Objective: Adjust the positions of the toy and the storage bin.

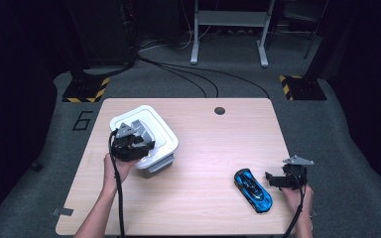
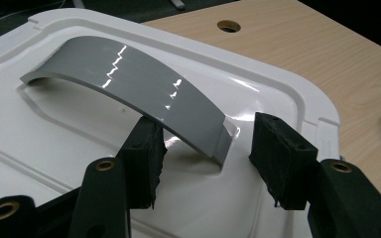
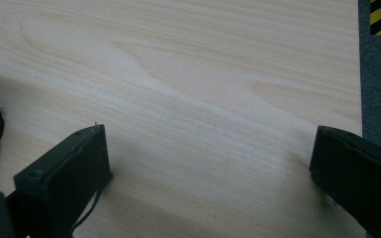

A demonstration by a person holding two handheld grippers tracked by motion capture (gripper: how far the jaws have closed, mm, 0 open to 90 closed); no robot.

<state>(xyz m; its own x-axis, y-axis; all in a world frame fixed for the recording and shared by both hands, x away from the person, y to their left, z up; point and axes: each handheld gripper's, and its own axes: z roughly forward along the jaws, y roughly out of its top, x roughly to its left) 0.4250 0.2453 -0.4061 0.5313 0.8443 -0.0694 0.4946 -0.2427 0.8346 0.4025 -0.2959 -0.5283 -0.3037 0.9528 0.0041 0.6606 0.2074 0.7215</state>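
Currently the left hand-held gripper [image 2: 206, 153] sits at the grey handle [image 2: 144, 94] of the white lidded box [image 1: 146, 136] on the left of the surface [image 1: 203, 148], jaws narrowed around the handle's near end; whether the pads press it cannot be told. The lid is on. The right hand-held gripper [image 3: 208, 173] rests spread wide beside the blue toy car [image 1: 253, 190], untouched. Opening and loading apparently remain.
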